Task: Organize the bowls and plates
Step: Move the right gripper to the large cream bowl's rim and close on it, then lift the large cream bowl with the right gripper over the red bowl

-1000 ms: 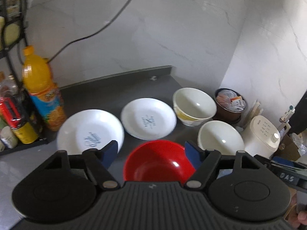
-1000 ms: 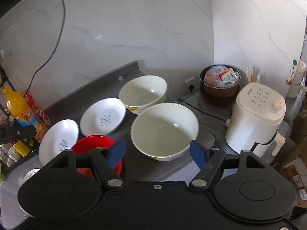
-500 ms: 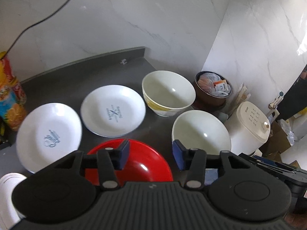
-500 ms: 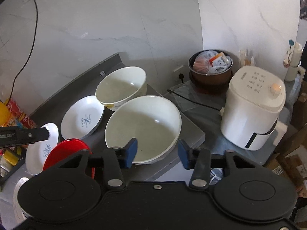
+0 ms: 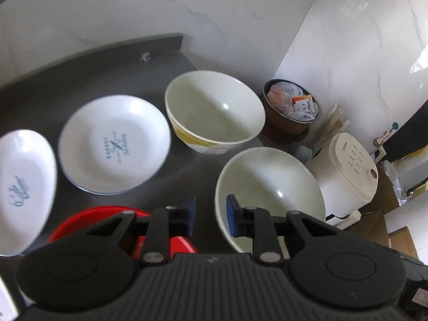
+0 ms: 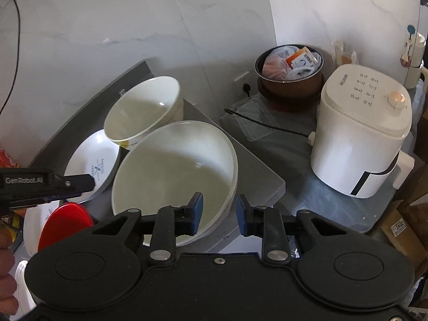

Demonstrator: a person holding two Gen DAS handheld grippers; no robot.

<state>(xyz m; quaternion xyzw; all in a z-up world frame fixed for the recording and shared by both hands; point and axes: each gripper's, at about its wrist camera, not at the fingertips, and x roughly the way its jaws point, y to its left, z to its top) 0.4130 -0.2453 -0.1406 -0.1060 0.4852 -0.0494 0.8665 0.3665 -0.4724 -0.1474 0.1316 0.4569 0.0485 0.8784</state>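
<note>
Glossy ceramic-looking bowls (image 5: 214, 109), matt grey countertop (image 5: 80, 80), veined marble-look wall (image 5: 160, 8).

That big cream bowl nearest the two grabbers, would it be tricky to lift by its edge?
Probably. The big cream bowl looks glossy, with bright highlights, so the thin rim may slip between the pads. It looks stiff like ceramic, likely heavy and breakable. It sits near the counter corner, so a careless push might send it over.

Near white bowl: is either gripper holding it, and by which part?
Not yet held: the left gripper and right gripper each straddle the bowl rim, on opposite sides, jaws open.
</note>
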